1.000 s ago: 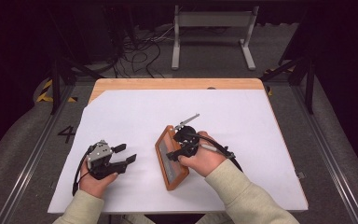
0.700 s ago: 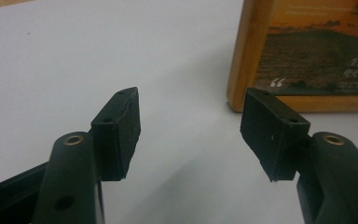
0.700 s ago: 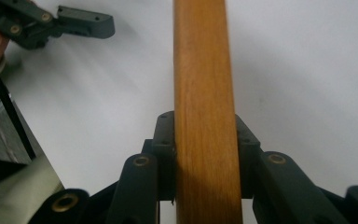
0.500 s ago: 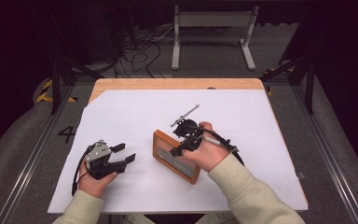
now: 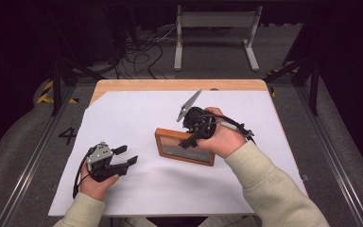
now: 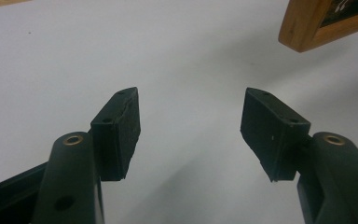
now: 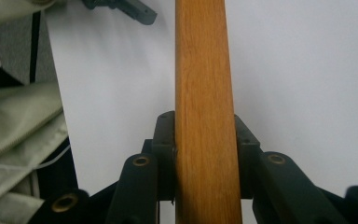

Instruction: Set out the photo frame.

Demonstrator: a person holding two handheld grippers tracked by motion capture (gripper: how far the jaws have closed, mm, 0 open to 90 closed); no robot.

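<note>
A wooden picture frame (image 5: 184, 152) with a dark glazed front hangs tilted above the white sheet (image 5: 137, 113), right of centre. My right gripper (image 5: 191, 140) is shut on its upper edge; its jaws have just been closing on that edge. In the right gripper view the frame's wooden edge (image 7: 205, 93) runs straight up between the two pads (image 7: 165, 140), which press on both sides. My left gripper (image 5: 126, 155) rests low at the front left, open, with nothing between its jaws (image 6: 191, 133). A corner of the frame (image 6: 307, 28) shows at the top right of the left gripper view.
The white sheet covers a wooden table (image 5: 170, 85). Behind the table stand a metal stand (image 5: 215, 28) and loose cables (image 5: 137, 52) on the floor. Metal rails (image 5: 33, 156) run along both sides. A light sleeve (image 7: 18, 121) shows beside the right gripper.
The right gripper has risen with the frame and turned it from pointing away to lying across the table. The left gripper has stayed where it was.
</note>
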